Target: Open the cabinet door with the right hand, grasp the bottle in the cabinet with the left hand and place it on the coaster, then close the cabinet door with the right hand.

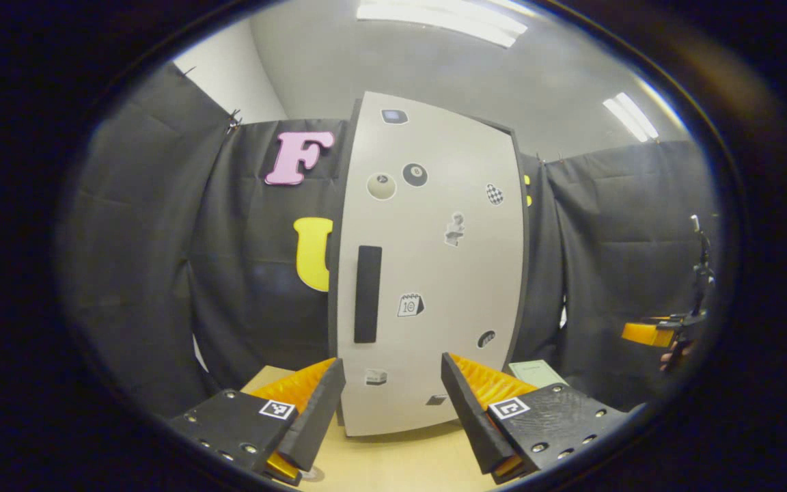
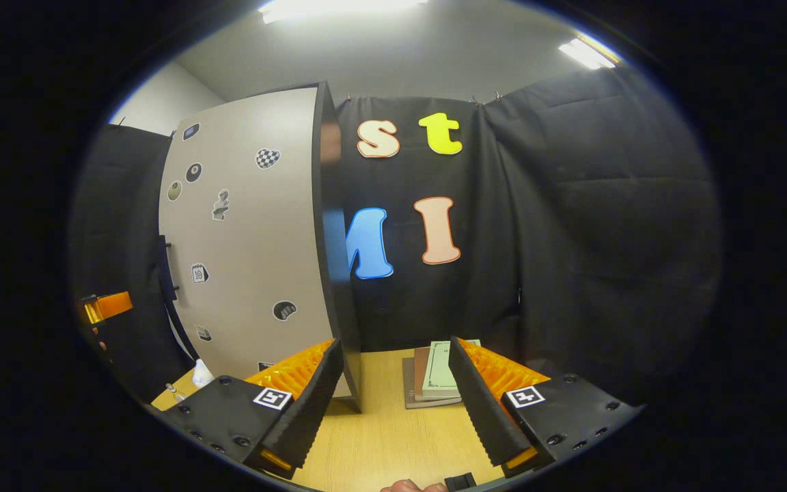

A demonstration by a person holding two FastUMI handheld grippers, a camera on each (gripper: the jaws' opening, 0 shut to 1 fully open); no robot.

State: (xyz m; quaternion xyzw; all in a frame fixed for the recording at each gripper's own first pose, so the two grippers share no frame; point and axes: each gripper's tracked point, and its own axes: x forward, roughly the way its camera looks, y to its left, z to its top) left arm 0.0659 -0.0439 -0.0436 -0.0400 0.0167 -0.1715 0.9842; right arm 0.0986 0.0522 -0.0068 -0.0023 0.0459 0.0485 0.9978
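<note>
Left tool (image 1: 393, 403): I see it spread wide, holding nothing.
Right tool (image 2: 393, 396): mine gapes too, empty.
Cabinet door (image 1: 434, 273): closed, at 12 o'clock on the tabletop (image 1: 400, 465).
Handle (image 1: 367, 294): untouched.

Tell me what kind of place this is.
Looks like a staged recording booth, not a real kitchen: black cloth walls hung all round, a lone cabinet with stickers on its shut door standing on a wooden table, and office ceiling lights above.

A pale wooden table (image 2: 380, 437) carries the cabinet (image 2: 250, 260) at ten o'clock and stacked books (image 2: 434, 372) at twelve in the right gripper view.
</note>
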